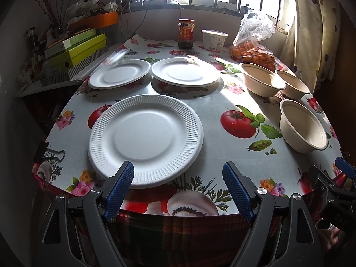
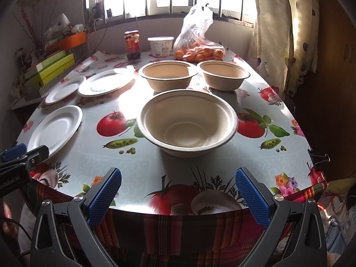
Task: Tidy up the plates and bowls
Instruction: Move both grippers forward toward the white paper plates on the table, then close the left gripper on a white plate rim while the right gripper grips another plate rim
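Observation:
Three white ribbed paper plates lie on the flowered tablecloth: a near plate (image 1: 145, 139), a far left plate (image 1: 119, 73) and a far middle plate (image 1: 185, 71). Three beige paper bowls stand to the right: a near bowl (image 2: 187, 123), a back left bowl (image 2: 168, 74) and a back right bowl (image 2: 224, 75). My left gripper (image 1: 178, 169) hangs open at the table's front edge, its left finger over the near plate's rim. My right gripper (image 2: 178, 175) is open in front of the near bowl, holding nothing.
At the back stand a sauce jar (image 1: 186, 33), a white tub (image 1: 214, 39) and a plastic bag of oranges (image 1: 253, 53). Stacked green boxes (image 1: 75, 49) sit on a shelf to the left. Binder clips (image 2: 318, 159) pin the cloth. A curtain (image 2: 284, 33) hangs at right.

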Demonstrator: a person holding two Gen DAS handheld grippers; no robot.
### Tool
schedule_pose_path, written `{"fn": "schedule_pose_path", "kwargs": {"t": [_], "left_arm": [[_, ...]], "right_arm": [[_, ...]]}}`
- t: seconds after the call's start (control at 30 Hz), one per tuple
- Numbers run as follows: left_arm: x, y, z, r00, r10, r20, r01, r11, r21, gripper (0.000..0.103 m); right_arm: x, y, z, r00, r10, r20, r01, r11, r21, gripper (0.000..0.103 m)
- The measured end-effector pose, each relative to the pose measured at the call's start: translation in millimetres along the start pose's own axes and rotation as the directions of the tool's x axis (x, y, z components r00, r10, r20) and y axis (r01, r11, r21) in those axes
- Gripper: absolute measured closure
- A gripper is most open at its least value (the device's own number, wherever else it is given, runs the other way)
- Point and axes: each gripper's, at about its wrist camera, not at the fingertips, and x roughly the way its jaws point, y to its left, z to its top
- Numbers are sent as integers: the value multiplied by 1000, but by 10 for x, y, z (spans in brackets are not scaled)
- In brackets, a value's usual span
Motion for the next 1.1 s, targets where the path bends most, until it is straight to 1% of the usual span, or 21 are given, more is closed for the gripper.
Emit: {"fn": "schedule_pose_path", "kwargs": {"t": [0.07, 0.1, 0.13, 0.23, 0.33, 0.4, 0.43, 0.5, 0.6, 0.7, 0.83, 0.97, 1.1], "left_arm": [[-16, 11, 22, 1000, -1, 22, 1, 1000, 6, 21], [-26, 21, 32, 1000, -8, 27, 8, 1000, 4, 21], [-43, 42, 54, 999, -19, 48, 19, 1000, -2, 21], [-88, 125, 110, 997, -40, 67, 41, 999, -17, 21], [-100, 220, 181, 997, -61, 39, 62, 998, -17, 21], [-148, 299, 230, 994, -85, 66, 88, 996, -34, 21], [-169, 345, 266, 994, -80, 79, 83, 996, -42, 21], [-200, 430, 347, 994, -42, 96, 47, 998, -46, 21], [-200, 546, 463, 995, 11, 97, -8, 999, -31, 21], [-184, 691, 551, 995, 28, 96, -23, 999, -46, 21], [-190, 856, 679, 992, 47, 117, -40, 997, -59, 21], [-112, 948, 841, 994, 48, 103, -43, 998, -51, 21], [-58, 970, 1001, 994, 20, 108, -15, 999, -42, 21]], "right_arm": [[7, -15, 48, 1000, 0, 7, 0, 1000, -1, 0], [-2, -13, 66, 1000, 3, 13, -3, 1000, -4, 0], [-12, -11, 86, 1000, 6, 19, -5, 1000, -8, 0], [-42, 28, 162, 999, 32, 35, -32, 999, -21, 0], [-87, 116, 244, 996, 53, 65, -50, 997, -50, 0], [-96, 208, 317, 994, 73, 77, -67, 995, -77, 0], [-104, 269, 364, 993, 87, 79, -80, 993, -88, 0], [-92, 354, 455, 991, 108, 80, -100, 990, -102, 0], [-69, 486, 589, 986, 141, 87, -130, 984, -121, 0], [-18, 618, 719, 982, 173, 78, -161, 977, -139, 0], [54, 763, 915, 976, 205, 73, -191, 968, -163, 0], [134, 838, 1107, 972, 224, 66, -210, 961, -180, 0], [217, 894, 1320, 971, 233, 54, -217, 954, -208, 0]]}}
